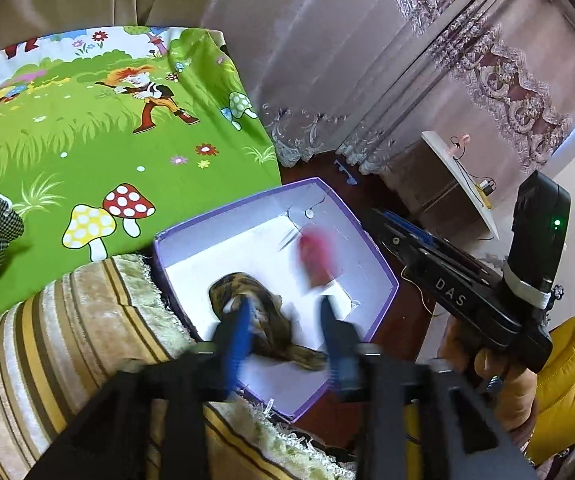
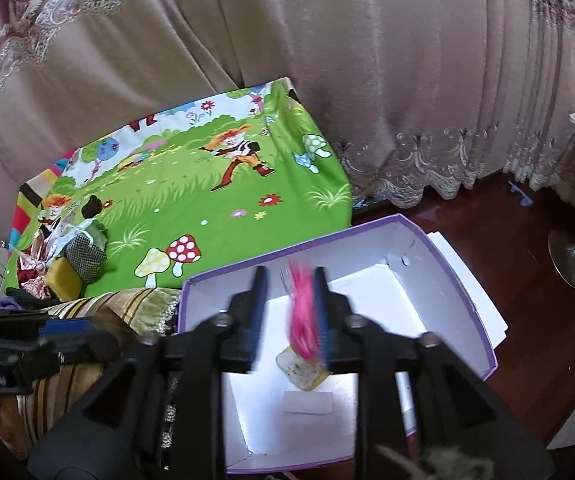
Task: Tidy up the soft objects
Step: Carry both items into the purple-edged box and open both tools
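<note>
Pink soft object (image 2: 302,312) mid-frame against right gripper (image 2: 291,312) spread jaws' right finger, over purple box (image 2: 483,320); left gripper (image 1: 285,334) jaws apart above brown cloth (image 1: 267,320).

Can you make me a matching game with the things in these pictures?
Match each thing with where it is.

Things:
1. brown cloth
2. pink thing
3. yellow sponge
4. box

Places:
A. on the green mushroom sheet
B. on the dark wood floor
C. lying on the white box bottom, by the left gripper
D. in mid-air between the open right gripper fingers, above the box

Right pairs: 1-C, 2-D, 3-A, 4-B
</note>
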Motion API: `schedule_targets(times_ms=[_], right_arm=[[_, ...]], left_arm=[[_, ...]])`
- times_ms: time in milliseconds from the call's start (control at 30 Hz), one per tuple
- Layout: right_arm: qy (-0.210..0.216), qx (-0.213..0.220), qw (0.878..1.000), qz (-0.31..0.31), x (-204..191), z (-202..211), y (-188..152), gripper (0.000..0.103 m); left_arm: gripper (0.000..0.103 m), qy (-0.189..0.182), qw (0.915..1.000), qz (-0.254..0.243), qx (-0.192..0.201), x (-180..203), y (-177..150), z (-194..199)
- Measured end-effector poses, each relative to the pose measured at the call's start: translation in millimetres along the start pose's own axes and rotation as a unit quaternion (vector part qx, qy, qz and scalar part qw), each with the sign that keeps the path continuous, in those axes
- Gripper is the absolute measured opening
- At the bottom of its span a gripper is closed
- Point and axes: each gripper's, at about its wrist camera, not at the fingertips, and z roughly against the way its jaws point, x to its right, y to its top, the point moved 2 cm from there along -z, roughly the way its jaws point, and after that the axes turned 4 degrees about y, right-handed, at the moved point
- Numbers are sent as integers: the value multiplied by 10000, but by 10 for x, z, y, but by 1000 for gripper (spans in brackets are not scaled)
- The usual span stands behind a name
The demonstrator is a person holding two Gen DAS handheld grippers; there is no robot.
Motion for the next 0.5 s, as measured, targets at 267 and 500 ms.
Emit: schedule_targets(times_ms=[267,500], right_arm=[[-74,64,9999,-74,6,16,10,64],[-74,58,9999,42,-110,12,16,64]], left_arm=[[64,336,9960,-278,776,18,-11,221],[78,991,9807,-941,1400,18,-63,466]])
